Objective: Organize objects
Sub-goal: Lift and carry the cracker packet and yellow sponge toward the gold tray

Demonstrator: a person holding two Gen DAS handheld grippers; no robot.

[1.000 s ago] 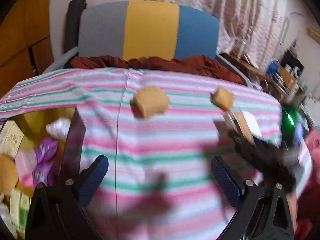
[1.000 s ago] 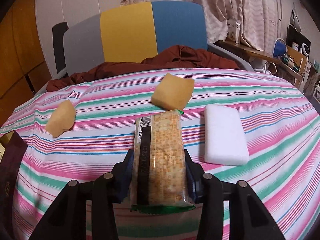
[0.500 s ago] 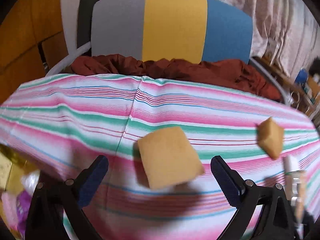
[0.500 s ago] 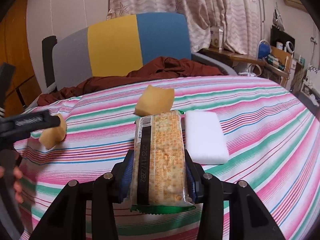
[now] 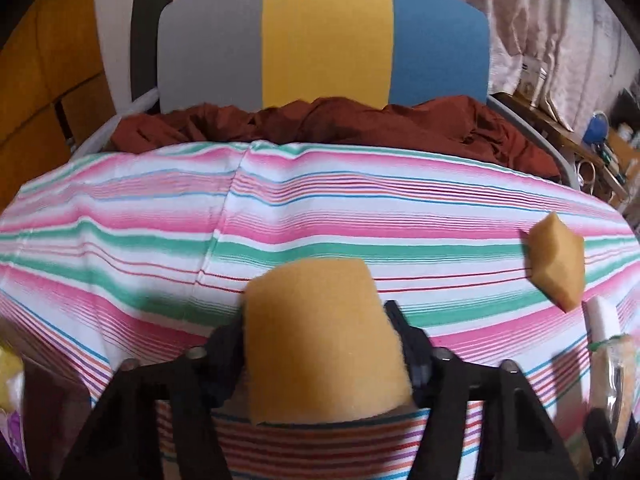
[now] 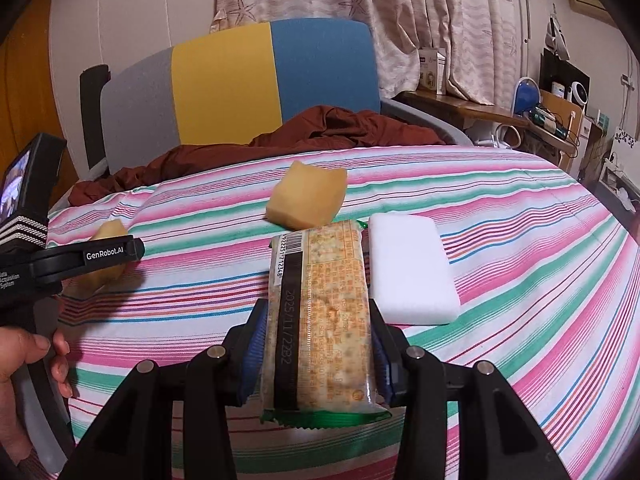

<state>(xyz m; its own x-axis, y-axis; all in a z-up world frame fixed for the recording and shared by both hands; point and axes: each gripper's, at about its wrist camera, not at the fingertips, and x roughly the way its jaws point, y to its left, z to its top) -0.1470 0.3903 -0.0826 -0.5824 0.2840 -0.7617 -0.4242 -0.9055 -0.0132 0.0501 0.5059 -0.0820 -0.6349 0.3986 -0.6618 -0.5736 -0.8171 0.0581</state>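
Left tool (image 5: 320,344) clamps a yellow sponge (image 5: 320,340) at lower centre. Right tool (image 6: 318,344) clamps a cracker pack (image 6: 320,320) over the striped cloth (image 6: 520,260), beside a white block (image 6: 408,268).

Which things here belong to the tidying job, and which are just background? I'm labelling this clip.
Job: left gripper shut on yellow sponge; right gripper shut on cracker pack; second sponge; white block.
Background: chair, brown cloth, curtain.

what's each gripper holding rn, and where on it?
Left gripper: yellow sponge, jaws on its side faces. Right gripper: cracker packet, jaws on its long edges, near end.
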